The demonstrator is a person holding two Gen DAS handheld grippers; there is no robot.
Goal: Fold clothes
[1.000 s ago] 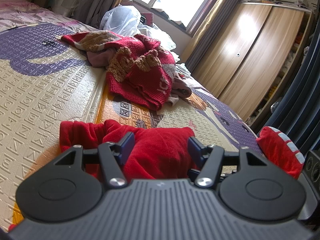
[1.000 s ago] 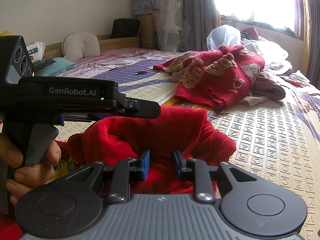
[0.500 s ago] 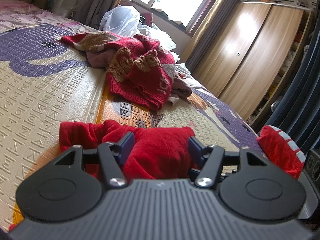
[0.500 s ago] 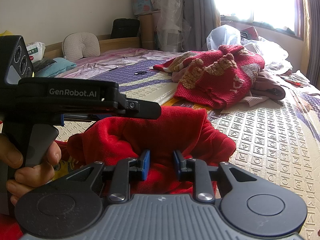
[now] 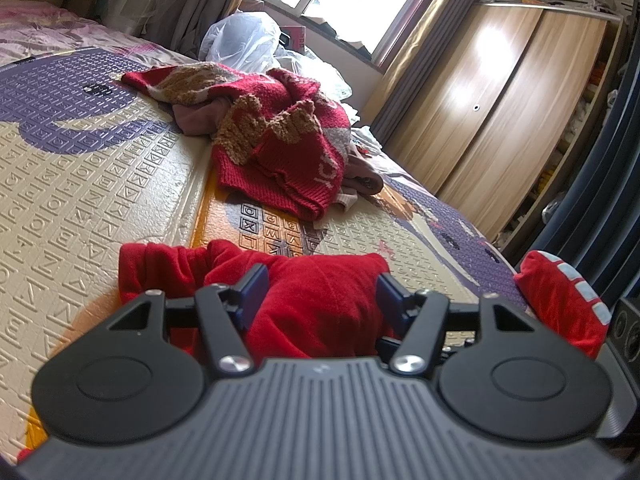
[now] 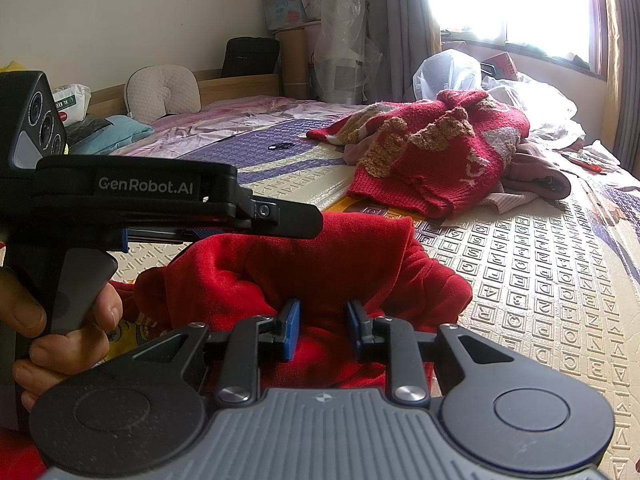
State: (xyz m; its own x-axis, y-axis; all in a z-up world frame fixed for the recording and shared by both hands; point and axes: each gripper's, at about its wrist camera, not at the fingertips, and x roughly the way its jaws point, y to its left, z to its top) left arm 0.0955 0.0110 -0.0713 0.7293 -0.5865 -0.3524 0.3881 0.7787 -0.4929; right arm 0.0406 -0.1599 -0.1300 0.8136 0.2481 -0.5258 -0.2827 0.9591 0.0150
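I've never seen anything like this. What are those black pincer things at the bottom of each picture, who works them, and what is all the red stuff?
There is no robot here. A person holds a hand tool in each hand, each with a two-fingered gripper and a wide-angle camera looking along its fingers. One picture comes from the left gripper, the other from the right gripper. In the right view you also see the left tool from the side, with the person's hand on its handle.

Both grippers have a bunched red garment between their fingers, lying on a patterned foam mat. The cloth fills both gaps, so both seem to grip it. Further back lies a red knitted sweater in a heap, unfolded.
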